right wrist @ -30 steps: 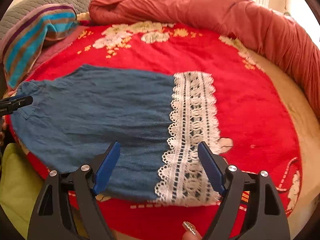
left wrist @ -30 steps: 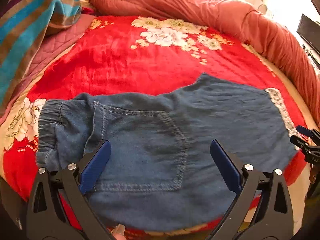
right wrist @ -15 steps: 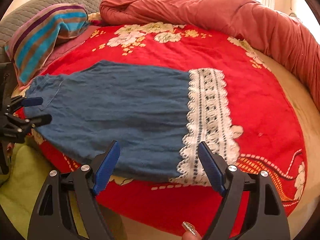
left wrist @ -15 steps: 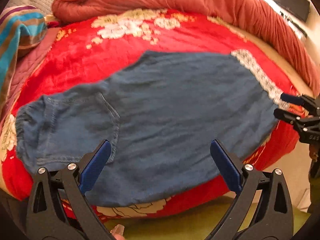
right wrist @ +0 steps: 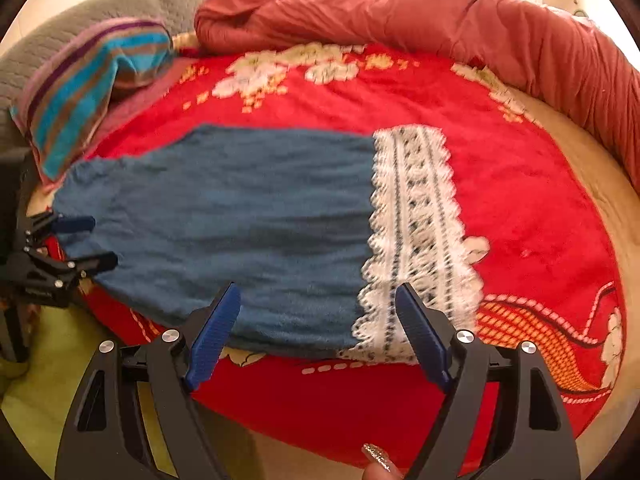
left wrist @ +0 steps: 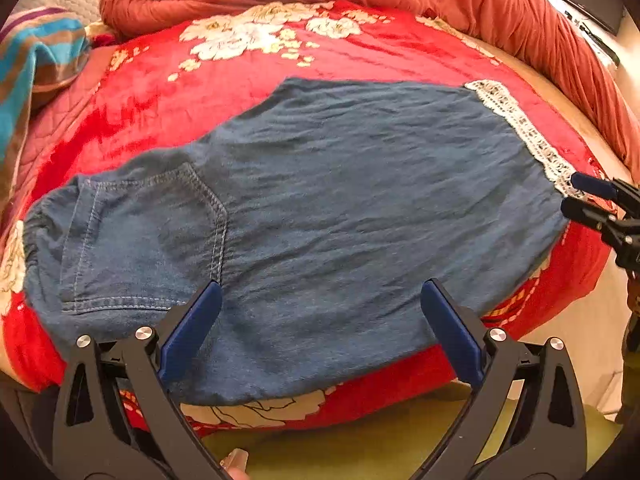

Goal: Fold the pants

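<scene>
Blue denim pants [left wrist: 340, 208] lie flat, folded lengthwise, on a red flowered blanket [left wrist: 256, 80]. Their waistband and back pocket [left wrist: 140, 240] are at the left, and the white lace hem [right wrist: 416, 232] is at the right. My left gripper [left wrist: 320, 292] stands open above the pants' near edge, right of the pocket, with nothing between its blue pads. It shows at the left edge of the right wrist view as the left gripper [right wrist: 102, 240]. My right gripper [right wrist: 319, 292] stands open over the near edge by the lace, holding nothing. The left wrist view has it at the far right, right gripper [left wrist: 572, 194].
A rust-coloured quilt [right wrist: 400, 16] is rolled along the back and right of the round bed. A striped blanket [right wrist: 92, 84] lies at the back left against a grey quilted headboard [right wrist: 80, 20]. A yellow-green surface [left wrist: 360, 448] shows below the bed's near edge.
My left gripper has slid right along the pants, away from the waistband and pocket, and drawn back so the bed's edge shows. The right gripper has barely moved. Both stayed open.
</scene>
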{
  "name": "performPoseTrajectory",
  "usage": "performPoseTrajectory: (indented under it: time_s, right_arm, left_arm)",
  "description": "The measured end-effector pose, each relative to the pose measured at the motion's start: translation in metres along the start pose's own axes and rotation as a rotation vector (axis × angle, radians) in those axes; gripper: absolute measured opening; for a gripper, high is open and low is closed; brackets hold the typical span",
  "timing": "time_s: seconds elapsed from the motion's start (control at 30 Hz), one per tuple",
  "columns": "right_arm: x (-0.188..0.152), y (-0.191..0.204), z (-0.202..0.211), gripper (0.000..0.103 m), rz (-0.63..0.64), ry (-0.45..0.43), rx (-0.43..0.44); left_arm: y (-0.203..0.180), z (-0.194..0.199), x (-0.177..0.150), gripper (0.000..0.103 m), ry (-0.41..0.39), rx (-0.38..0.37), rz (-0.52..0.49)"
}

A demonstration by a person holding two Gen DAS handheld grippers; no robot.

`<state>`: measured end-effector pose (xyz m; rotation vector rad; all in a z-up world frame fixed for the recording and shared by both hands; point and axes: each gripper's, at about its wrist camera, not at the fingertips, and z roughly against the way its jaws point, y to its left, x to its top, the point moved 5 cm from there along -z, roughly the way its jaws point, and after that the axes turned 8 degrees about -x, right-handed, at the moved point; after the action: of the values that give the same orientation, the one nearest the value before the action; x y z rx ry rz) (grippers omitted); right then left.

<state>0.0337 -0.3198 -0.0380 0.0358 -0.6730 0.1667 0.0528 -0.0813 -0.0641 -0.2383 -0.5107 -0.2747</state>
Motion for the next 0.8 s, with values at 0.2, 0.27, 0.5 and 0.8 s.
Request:
performPoseTrajectory:
  time_s: [0.2,0.27,0.5,0.8]
  right_arm:
    - [0.007,-0.025,0.014,0.079,-0.055,-0.043,-0.015]
    - [0.007,-0.034,0.018,0.079,-0.073,-0.054,-0.022]
    - [0.004,-0.054,0.021,0.079,-0.117,-0.066,-0.034]
    - [-0.004,-0.061,0.018,0.079,-0.127,-0.060,-0.040]
  left_arm:
    - [-0.013,0.014,0.011,0.093,-0.041,0.001,-0.024]
    - [-0.017,0.017,0.016,0.093,-0.051,0.000,-0.034]
    - [-0.033,0.018,0.031,0.093,-0.056,0.000,-0.073]
    - [-0.059,0.007,0.066,0.093,-0.057,0.001,-0.141]
